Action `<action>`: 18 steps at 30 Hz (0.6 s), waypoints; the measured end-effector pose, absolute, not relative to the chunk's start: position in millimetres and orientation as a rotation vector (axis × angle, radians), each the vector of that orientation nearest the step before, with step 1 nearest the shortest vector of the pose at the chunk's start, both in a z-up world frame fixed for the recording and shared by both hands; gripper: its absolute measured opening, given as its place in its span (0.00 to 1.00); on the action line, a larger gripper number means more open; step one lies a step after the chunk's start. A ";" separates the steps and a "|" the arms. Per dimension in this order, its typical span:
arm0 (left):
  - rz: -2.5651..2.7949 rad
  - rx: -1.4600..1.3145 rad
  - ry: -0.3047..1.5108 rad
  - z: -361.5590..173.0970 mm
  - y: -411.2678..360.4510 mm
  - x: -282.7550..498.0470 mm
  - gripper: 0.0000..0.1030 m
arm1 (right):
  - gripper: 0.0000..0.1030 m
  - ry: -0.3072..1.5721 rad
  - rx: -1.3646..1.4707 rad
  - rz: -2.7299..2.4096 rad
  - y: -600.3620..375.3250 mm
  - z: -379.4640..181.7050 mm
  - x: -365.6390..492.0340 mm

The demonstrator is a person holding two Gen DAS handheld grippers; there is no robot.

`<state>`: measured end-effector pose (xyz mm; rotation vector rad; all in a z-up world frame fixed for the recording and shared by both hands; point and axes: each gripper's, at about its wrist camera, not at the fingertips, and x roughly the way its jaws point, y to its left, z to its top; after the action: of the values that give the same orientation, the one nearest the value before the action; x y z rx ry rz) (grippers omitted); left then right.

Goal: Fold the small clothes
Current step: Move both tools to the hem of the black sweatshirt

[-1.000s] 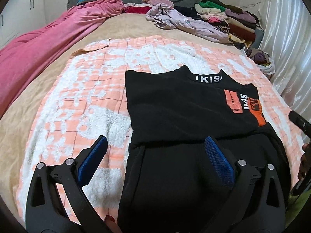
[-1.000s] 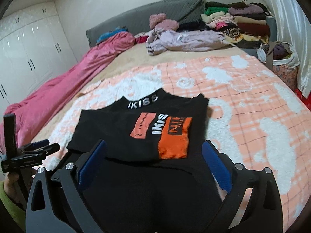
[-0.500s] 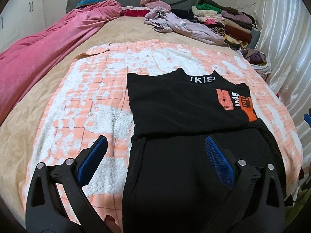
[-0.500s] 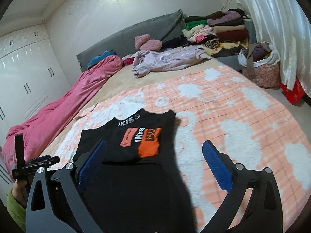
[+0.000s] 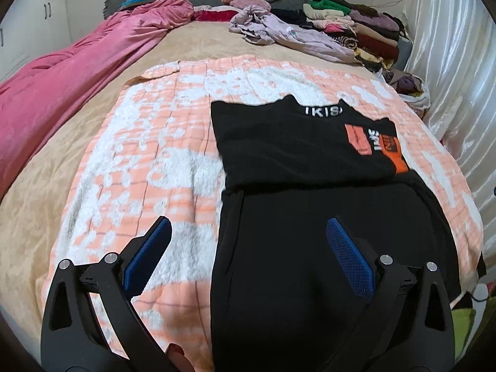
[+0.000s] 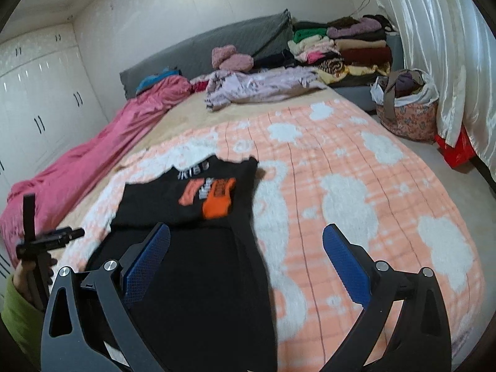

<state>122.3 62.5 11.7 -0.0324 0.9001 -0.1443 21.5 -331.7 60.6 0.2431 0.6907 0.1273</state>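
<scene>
Only "IKIS" on blk top

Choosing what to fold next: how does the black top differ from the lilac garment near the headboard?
The black top lies flat and squared on the peach blanket; the lilac garment is crumpled on the tan bedspread. The black top carries orange patches and white lettering; the lilac garment looks almost plain. Neither is held.

White "IKIS" lettering on the black shirt collar; chest print illegible.
</scene>
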 end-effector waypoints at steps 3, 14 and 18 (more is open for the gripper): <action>-0.138 -0.016 0.914 4.8 64.2 114.9 0.91 | 0.96 0.726 0.237 0.125 -329.4 51.7 16.7; -0.157 -0.014 0.983 -20.5 77.8 88.2 0.91 | 0.96 0.856 0.212 0.160 -314.2 17.8 8.2; -0.166 -0.014 1.004 -30.0 81.1 76.5 0.91 | 0.96 0.895 0.185 0.159 -312.4 10.0 3.9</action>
<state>76.5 81.1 -30.0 -0.0140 1.0043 -0.1659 3.9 -312.4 10.0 0.1850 0.8951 0.1592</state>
